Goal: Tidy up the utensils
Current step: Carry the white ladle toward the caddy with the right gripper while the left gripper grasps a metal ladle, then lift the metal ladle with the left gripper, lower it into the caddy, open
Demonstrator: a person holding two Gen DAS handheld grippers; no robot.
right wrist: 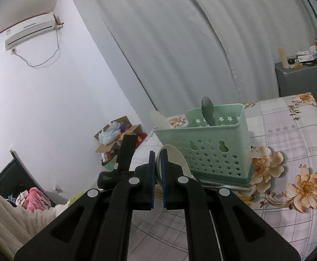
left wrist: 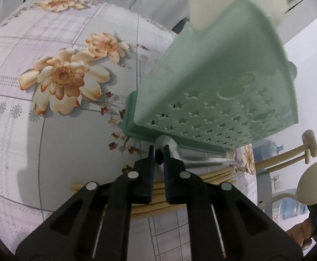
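A green perforated utensil basket (left wrist: 219, 82) (right wrist: 210, 145) stands on the floral tablecloth (left wrist: 49, 113). My left gripper (left wrist: 159, 152) is shut on the bowl of a metal spoon (left wrist: 176, 152) at the basket's base; the spoon's handle runs right along the table. Several cream chopsticks (left wrist: 180, 182) lie under my left gripper. My right gripper (right wrist: 158, 158) is shut on the bowl of a cream plastic spoon (right wrist: 176, 158) (left wrist: 315, 184), just left of the basket. A grey spoon (right wrist: 208, 111) and a pale utensil (right wrist: 158, 117) stand in the basket.
The table's edge (right wrist: 141, 152) lies left of the basket, with the floor, a cardboard box (right wrist: 119, 134) and clothes beyond. A grey cabinet (right wrist: 302, 80) stands at the back right. A cream hanger-like frame (left wrist: 308, 145) and water bottles (left wrist: 267, 150) show beyond the table.
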